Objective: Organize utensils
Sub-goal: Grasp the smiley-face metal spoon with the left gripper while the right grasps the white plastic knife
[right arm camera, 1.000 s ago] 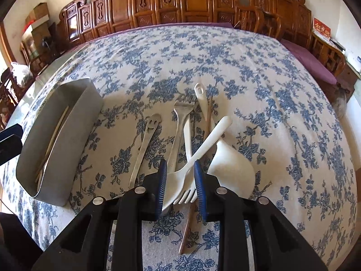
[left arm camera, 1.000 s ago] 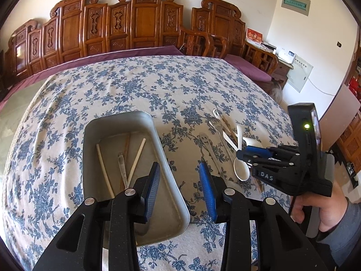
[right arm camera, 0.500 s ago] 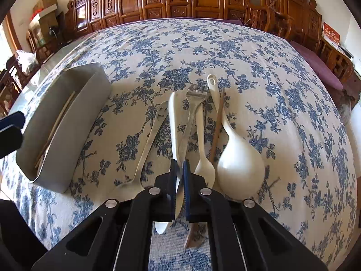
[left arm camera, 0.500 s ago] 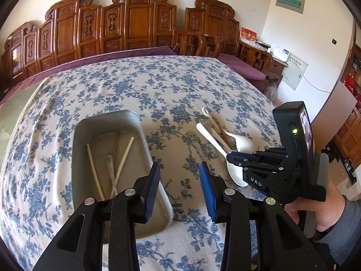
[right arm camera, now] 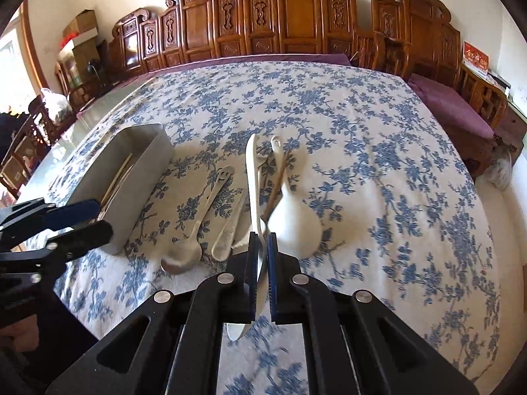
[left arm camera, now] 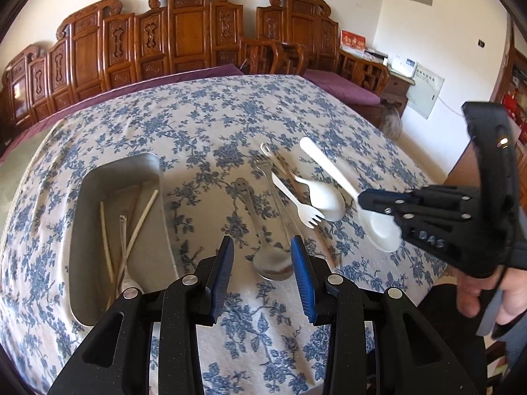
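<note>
My right gripper (right arm camera: 262, 258) is shut on a white plastic spoon (right arm camera: 252, 171) and holds it off the flowered tablecloth; in the left wrist view the same spoon (left arm camera: 329, 168) slants up from the right gripper (left arm camera: 362, 197). My left gripper (left arm camera: 263, 275) stands open above the bowl of a metal spoon with a smiley handle (left arm camera: 250, 210), and its pads do not touch it. To the left is a grey metal tray (left arm camera: 148, 263) holding chopsticks and a metal spoon. A white plastic fork (left arm camera: 296, 204), a metal fork (right arm camera: 230, 230) and a big white paddle spoon (right arm camera: 296, 227) lie on the cloth.
A brown chopstick (right arm camera: 276, 181) lies among the loose utensils. The tray (right arm camera: 138, 191) sits left of them, with the left gripper (right arm camera: 75, 223) beside its near end. Carved wooden chairs (right arm camera: 296, 23) line the far side of the table. A person's hand (left arm camera: 494, 296) holds the right gripper.
The right gripper's jaws closed on the white spoon and raised it off the cloth. The left gripper slid right, from over the tray to over the smiley metal spoon.
</note>
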### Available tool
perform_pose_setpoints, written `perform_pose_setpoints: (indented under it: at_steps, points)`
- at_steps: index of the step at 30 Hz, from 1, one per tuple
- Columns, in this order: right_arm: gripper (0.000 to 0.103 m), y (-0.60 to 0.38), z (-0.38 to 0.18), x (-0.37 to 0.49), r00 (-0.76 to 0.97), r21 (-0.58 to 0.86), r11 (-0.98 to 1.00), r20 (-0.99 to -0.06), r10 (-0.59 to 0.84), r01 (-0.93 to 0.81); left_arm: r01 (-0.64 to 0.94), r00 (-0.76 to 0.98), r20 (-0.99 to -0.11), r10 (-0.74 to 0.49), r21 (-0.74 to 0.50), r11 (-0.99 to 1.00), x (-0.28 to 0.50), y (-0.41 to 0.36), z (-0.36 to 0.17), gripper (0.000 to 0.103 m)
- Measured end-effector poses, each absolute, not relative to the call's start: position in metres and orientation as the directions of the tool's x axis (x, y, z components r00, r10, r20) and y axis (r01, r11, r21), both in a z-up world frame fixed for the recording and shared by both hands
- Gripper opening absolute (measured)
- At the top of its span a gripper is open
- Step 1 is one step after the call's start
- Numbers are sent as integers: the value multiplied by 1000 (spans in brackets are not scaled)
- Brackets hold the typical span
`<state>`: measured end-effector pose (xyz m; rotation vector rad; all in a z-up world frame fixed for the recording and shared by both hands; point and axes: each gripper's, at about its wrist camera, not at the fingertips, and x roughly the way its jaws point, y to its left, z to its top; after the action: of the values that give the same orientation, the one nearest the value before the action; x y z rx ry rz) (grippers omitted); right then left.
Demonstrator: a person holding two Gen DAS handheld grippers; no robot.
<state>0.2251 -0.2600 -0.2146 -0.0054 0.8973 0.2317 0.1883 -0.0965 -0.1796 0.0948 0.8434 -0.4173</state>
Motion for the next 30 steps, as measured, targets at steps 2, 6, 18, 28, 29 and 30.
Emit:
perform_pose_setpoints:
  at_steps: [2,6,18,28,29,30]
  points:
    - [6,-266,-215,221,602,90,974,-773,201,-209,389,580,-752,-313,-82,917,191,-102,-182,34]
    - [6,-275,-219,216,601,80,971,-773,202,-224,376,544,-788,-287,-77,923,205,-114,-193,34]
    - [6,-292,-218,219,598,102,970,-772,216,-219,360,449,-875,-179,-6,933,252,-143,-230,25]
    - [7,-292,-219,219,592,117,969,-773,227,-219,316,381,-917,-119,9,949,281,-146,-252,14]
    - [7,-293,-219,219,592,116,969,-773,227,-219,309,377,-919,-115,8,951,282,-147,-252,13]
    - [7,-293,-219,219,593,116,969,-773,226,-219,306,372,-921,-112,8,952,284,-147,-251,11]
